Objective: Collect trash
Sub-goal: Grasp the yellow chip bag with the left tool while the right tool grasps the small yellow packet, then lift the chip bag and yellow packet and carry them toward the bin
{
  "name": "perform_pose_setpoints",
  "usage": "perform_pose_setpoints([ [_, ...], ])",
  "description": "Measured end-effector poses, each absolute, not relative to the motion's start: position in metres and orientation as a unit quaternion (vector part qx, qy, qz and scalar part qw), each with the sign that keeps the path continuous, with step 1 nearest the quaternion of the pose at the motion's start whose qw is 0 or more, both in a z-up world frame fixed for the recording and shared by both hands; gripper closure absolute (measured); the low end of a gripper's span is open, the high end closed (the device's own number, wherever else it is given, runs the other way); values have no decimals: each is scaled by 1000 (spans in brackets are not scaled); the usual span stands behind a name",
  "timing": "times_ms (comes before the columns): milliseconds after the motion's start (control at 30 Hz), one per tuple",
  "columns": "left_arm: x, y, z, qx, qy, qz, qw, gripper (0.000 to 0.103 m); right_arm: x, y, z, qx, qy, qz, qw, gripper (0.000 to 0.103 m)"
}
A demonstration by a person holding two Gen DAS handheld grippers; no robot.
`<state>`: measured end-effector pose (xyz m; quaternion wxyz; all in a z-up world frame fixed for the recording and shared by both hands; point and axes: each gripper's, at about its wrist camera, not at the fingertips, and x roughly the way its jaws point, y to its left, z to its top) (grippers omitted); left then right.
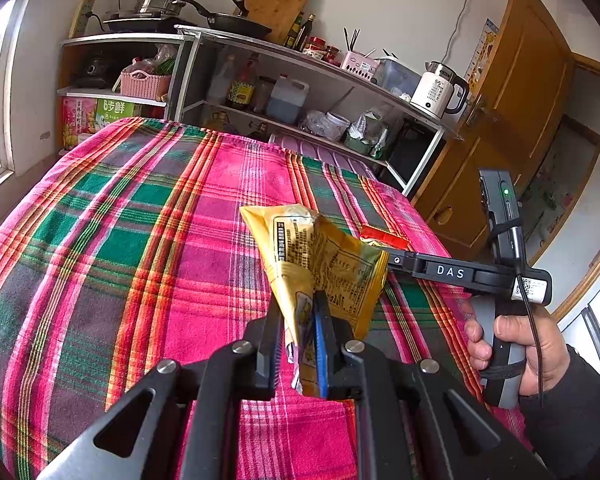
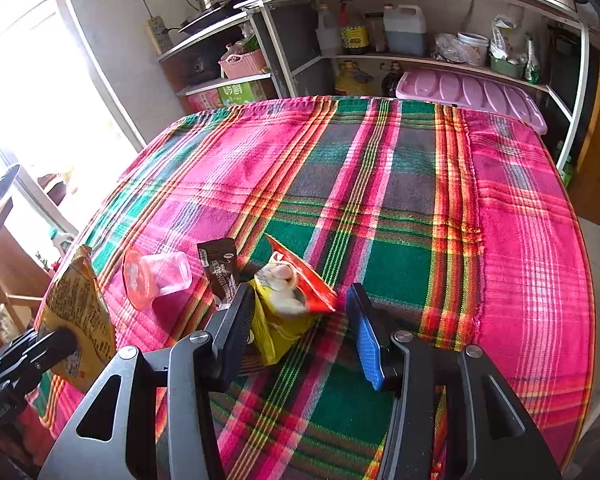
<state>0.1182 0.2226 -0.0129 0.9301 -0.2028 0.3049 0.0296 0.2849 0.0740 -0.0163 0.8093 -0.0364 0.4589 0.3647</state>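
Trash here is all light, thin packaging, and the crumpled red-and-yellow foil snack wrapper [image 2: 290, 304] lying on the pink, green and grey plaid cloth [image 2: 420, 184] that covers the table is the piece now in question. It looks nearly weightless, soft and crinkly, likely slick on its printed face, so it should collapse rather than resist; a pinch across its bunched middle, where the folds stack up, seems the surest hold. The right gripper [image 2: 300, 332] has its jaws spread wide with nothing held, and the wrapper sits between them but off-centre: its yellow end is touching or just beside the black finger, while the blue-padded finger stands apart from its red edge. Just beyond the wrapper, on its window side, lie a dark brown sachet [image 2: 220, 268] and a clear pink plastic cup [image 2: 156, 276] tipped on its side, both near enough to be nudged by a careless closing. Further to that side of the wrapper, the left gripper [image 1: 300, 332] is clamped on the lower end of a yellow printed plastic snack bag [image 1: 320, 256], which stands up stiffly from the narrow jaws, raised above the cloth. No bin is visible in either view.
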Motion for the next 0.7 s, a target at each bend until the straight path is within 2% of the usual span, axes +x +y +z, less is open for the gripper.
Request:
perform_pose_setpoints([
  [33,118,223,-13,-203,305,29,930,89,284,74,-15,-37,456,364,811,70],
  [67,117,222,-13,-203,304,29,930,89,283,73,-14,-37,455,364,812,77],
  [400,116,212,-8,-193,305,27,932,89,268,47,6,-17,439,356,825,77],
  [700,111,171,5,-165,308,16,937,89,215,-5,34,-25,404,339,849,77],
])
